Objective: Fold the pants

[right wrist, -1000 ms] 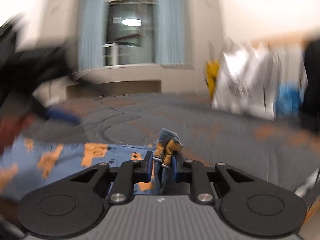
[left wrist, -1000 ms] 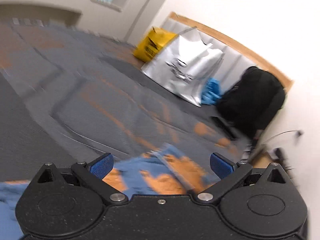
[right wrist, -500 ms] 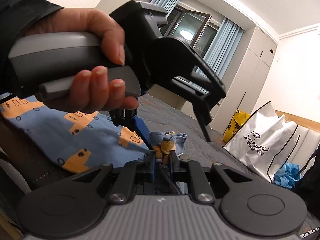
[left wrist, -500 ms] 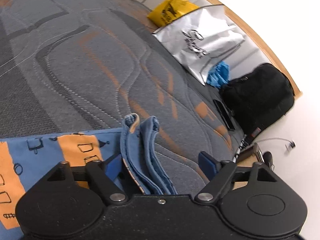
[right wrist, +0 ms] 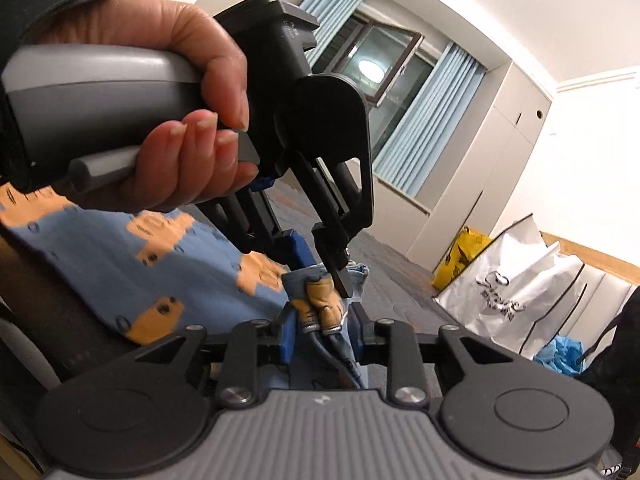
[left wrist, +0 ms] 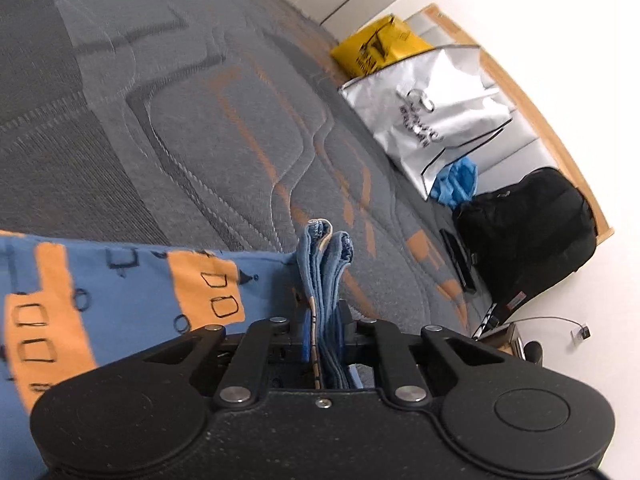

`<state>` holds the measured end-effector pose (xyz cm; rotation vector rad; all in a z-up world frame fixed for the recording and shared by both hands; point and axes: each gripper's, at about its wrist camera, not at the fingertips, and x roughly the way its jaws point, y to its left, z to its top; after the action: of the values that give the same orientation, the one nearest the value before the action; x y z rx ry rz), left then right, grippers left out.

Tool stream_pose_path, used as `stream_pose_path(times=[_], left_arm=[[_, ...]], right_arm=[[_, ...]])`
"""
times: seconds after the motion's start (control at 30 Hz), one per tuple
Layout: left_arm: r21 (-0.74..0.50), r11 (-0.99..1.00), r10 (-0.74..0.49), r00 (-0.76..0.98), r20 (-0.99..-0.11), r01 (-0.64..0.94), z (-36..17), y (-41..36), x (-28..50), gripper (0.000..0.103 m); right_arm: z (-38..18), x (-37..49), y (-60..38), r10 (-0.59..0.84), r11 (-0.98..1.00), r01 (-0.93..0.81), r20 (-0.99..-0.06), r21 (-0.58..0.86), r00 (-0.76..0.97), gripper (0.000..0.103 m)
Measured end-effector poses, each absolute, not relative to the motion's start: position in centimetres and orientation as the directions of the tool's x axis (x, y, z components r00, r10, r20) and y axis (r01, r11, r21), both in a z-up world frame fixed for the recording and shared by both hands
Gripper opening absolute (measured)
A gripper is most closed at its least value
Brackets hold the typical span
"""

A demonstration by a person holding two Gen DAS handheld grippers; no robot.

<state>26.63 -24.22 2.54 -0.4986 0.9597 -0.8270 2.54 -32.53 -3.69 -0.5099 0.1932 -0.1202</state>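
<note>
Left wrist view: the left gripper [left wrist: 325,338] is closing, its jaws narrow, with a bunched edge of the blue and orange pants [left wrist: 120,292] pinched upright between them. The rest of the pants lies spread to the left on the grey quilted bed [left wrist: 200,128]. A silver bag [left wrist: 432,120], a yellow bag [left wrist: 380,46] and a black backpack [left wrist: 532,232] sit against the wall.

Right wrist view: the right gripper [right wrist: 322,338] is opening, jaws narrow, a gathered fold of pants [right wrist: 320,308] between them. A hand [right wrist: 160,120] holds the left gripper [right wrist: 320,264] just beyond, on the same edge.
</note>
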Motion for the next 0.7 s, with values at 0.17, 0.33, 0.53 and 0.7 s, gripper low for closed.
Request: stream_pose_path(times=[0.17,0.33,0.53,0.7], left_arm=[[-0.660,0.611,-0.788,0.414,-0.456,0.437,4.9,-20.0,24.0,0.012],[-0.640,0.652,-0.744,0.503,-0.439,0.406,5.8,-14.5,21.8,0.012],[-0.686,0.666,-0.699,0.568,-0.435,0.295,4.4,-8.7,20.5,0.012],[-0.712,0.664,-0.673,0.597,-0.436,0.229,2.5,-6.1,19.3,0.012]], right_arm=[[-2.2,1.2,-31.4,-0.048,0.890,-0.008,-0.111,-0.456,0.993,0.022],[-0.4,0.5,-30.1,0.179,0.920,-0.217,-0.143,-0.327,0.973,0.022],[-0.3,0.8,-27.5,0.309,0.891,-0.351,-0.184,-0.287,0.933,0.019],[-0.9,0.8,-26.1,0.365,0.865,-0.422,-0.236,-0.272,0.901,0.018]])
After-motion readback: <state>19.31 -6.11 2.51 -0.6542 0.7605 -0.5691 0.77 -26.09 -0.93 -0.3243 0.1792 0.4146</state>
